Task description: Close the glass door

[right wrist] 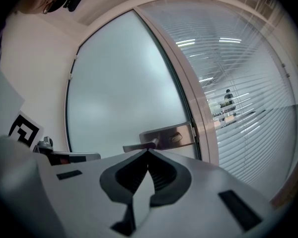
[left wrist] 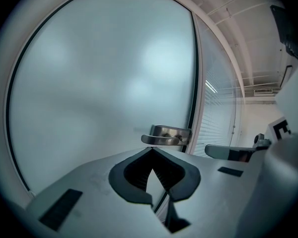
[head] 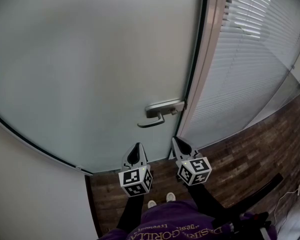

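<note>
- The frosted glass door (head: 90, 69) is filling most of the head view, straight ahead of the person. Its dark edge is lying along the pale door frame (head: 206, 64) with no gap that I can make out, so it is looking closed, or very nearly so.
- The lever handle (head: 157, 115) is sitting level on its metal plate at the door's frame-side edge. Nothing is touching it, which suggests no pull or push is being applied here.
- The left gripper (head: 136, 146) is hanging just below the handle and apart from it. Its jaws are pressed together with nothing between them, the tips aiming up at the lever in its own view.
- The right gripper (head: 175, 140) is hovering beside it, under the plate end of the handle and close to the frame. Its jaws are likewise pressed together and empty.
- Both are probably being held low and off the door because the latch side is already meeting the frame. Whether the latch is actually catching cannot be told from here.
- Right of the frame, a glass partition with white blinds (head: 260, 49) is running away across the dark wooden floor (head: 250, 149).
- A plain wall (head: 30, 194) is bordering the door on the left.
- The person's white shoes (head: 160, 200) are standing squarely before the door.
</note>
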Motion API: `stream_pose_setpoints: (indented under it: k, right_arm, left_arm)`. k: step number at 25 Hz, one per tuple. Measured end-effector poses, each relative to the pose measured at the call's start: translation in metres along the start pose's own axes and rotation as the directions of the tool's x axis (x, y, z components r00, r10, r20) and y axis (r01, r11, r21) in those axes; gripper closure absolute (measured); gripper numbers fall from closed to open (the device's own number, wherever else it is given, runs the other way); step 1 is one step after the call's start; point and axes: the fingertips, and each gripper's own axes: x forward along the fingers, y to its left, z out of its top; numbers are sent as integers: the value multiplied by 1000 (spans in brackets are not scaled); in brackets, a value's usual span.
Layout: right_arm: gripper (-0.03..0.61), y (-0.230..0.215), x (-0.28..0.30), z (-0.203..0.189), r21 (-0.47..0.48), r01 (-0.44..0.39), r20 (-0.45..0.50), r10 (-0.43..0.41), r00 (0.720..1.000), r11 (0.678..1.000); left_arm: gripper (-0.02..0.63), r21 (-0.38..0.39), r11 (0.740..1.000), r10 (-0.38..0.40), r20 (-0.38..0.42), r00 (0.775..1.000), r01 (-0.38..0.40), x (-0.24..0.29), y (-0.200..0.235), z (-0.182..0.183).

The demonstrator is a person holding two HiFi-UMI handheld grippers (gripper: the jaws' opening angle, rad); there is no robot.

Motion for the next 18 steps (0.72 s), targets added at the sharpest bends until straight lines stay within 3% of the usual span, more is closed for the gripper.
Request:
stream_pose_setpoints:
  k: [18]
  right_arm:
    - [581,1,5,0,-13,-4,-5,4,1000,1000]
  left_arm:
    - [612,6,1000,-1,-8,1000,2,2,1,-2]
